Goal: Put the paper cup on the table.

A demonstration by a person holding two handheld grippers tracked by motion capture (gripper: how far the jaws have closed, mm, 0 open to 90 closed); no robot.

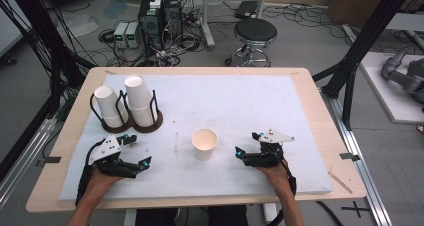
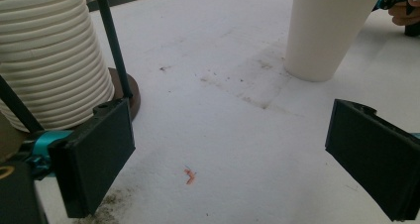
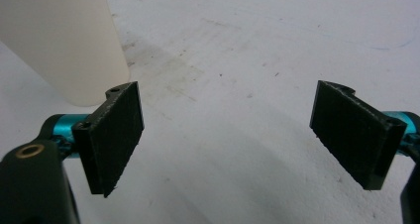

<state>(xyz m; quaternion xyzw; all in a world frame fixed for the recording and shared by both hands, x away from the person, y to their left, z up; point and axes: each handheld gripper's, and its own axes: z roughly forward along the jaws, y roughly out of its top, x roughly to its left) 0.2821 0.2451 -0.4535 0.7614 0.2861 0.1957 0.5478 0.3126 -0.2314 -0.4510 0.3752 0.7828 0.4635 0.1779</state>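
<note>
A single white paper cup (image 1: 204, 143) stands upright on the white foam mat (image 1: 240, 98), near the desk's front edge. The right gripper (image 1: 248, 146) and left gripper (image 1: 139, 150) flank it, jaws spread, holding nothing. Two white paper cup stacks (image 1: 126, 105) sit in black wire holders toward the left edge.

Left hand-held gripper (image 1: 134, 150) low over the table (image 1: 310, 93), jaws wide apart, empty, forearm entering from bottom left. Right hand-held gripper (image 1: 247, 143) likewise low, jaws spread wide, empty, pointing left.
</note>
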